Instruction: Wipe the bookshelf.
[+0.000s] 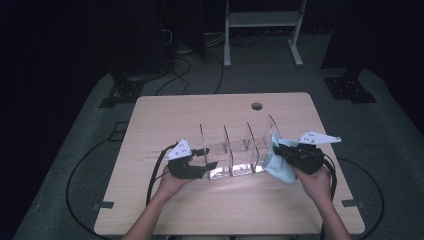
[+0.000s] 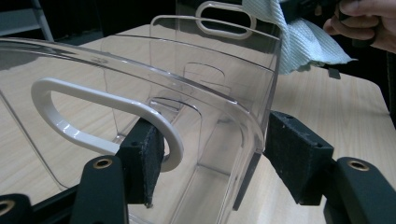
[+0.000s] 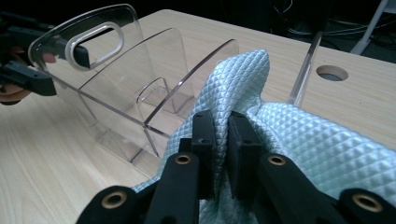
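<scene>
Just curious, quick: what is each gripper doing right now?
Left gripper: open, jaws either side of the clear organizer wall.
Right gripper: shut on the blue cloth.

Clear acrylic organiser with several upright dividers and white-rimmed handle slots stands upright at mid-tabletop. Pale blue quilted microfibre cloth drapes crumpled over its right end panel, touching it.

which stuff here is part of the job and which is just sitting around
In the job:
clear plastic organizer, end wall between the left gripper jaws
light blue cloth, pinched in the right gripper

Just there:
table
white frame on the floor behind
floor cables
</scene>
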Tool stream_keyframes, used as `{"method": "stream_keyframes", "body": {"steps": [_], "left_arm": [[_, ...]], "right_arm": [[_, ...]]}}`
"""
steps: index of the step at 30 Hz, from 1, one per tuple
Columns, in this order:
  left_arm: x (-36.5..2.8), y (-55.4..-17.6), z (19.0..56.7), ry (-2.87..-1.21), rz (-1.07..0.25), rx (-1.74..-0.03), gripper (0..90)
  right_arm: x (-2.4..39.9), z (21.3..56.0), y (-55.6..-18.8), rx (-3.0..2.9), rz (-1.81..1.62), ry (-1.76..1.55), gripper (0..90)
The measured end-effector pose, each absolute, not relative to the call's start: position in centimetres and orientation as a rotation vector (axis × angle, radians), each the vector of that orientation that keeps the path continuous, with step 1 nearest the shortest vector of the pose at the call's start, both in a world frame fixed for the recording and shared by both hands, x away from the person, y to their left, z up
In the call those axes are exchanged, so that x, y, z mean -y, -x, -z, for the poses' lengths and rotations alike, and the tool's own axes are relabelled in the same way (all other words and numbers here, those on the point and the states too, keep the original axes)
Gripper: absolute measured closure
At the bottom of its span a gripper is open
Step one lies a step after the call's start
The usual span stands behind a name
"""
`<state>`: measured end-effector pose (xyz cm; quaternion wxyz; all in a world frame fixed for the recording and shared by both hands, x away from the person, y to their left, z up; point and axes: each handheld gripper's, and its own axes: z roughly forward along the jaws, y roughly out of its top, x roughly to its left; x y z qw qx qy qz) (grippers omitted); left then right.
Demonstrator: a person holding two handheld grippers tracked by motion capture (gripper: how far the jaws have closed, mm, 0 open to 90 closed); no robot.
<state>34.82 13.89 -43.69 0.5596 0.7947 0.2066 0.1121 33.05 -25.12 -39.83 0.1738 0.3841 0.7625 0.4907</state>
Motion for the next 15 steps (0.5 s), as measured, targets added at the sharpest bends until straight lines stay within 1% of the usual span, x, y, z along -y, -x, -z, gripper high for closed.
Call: {"method": "stream_keyframes", "body": {"steps": [7, 13, 15], "left_arm": [[-14.2, -32.9, 43.9, -1.863, -0.256, -0.441, 43.7], [-14.2, -31.7, 44.1, -1.850, -0.254, -0.424, 46.6], [-14.3, -31.5, 44.2, -1.847, -0.254, -0.422, 47.0]], "right_arm": [[23.5, 39.5, -32.5, -2.224, -1.374, -1.020, 82.2], [25.2, 39.5, -33.6, -2.180, -1.351, -1.095, 82.3], [25.1, 39.6, -33.7, -2.174, -1.354, -1.104, 82.2]]}}
